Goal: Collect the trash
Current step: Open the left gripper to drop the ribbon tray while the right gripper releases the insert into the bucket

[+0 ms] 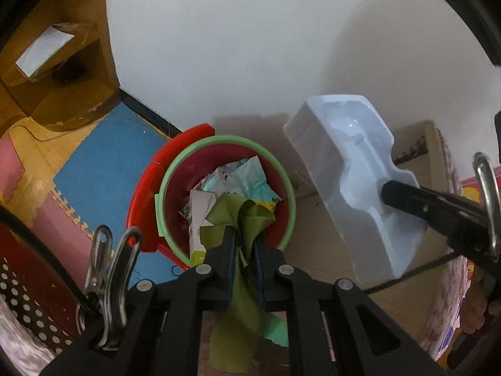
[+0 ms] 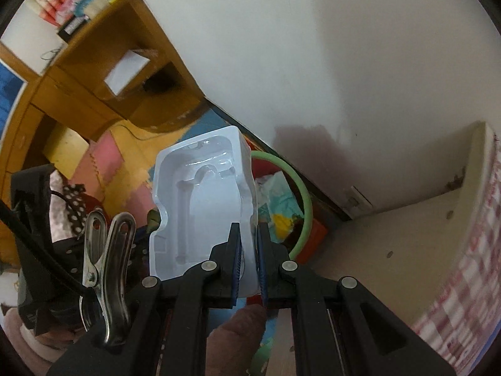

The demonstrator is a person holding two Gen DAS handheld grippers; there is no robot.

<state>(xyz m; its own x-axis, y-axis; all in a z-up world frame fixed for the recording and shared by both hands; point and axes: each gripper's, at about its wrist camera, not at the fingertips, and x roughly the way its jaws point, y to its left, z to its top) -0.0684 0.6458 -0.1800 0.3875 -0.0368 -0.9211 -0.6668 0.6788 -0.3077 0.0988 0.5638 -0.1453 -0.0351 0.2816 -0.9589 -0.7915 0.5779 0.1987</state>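
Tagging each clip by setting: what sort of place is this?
Probably a home room, maybe a child's: interlocking foam floor mats, a wooden shelf unit with books, and a small bin of wrappers by the wall.

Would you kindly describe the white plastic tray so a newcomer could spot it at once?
Start at the red bin with the green rim against the white wall. Just beside it, held in the air by the right gripper, is the white plastic tray. Unlike the crumpled paper in the bin, it is rigid, glossy, with moulded hollows.

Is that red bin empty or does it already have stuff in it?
Partly full: crumpled papers lie inside the bin, below its green rim.
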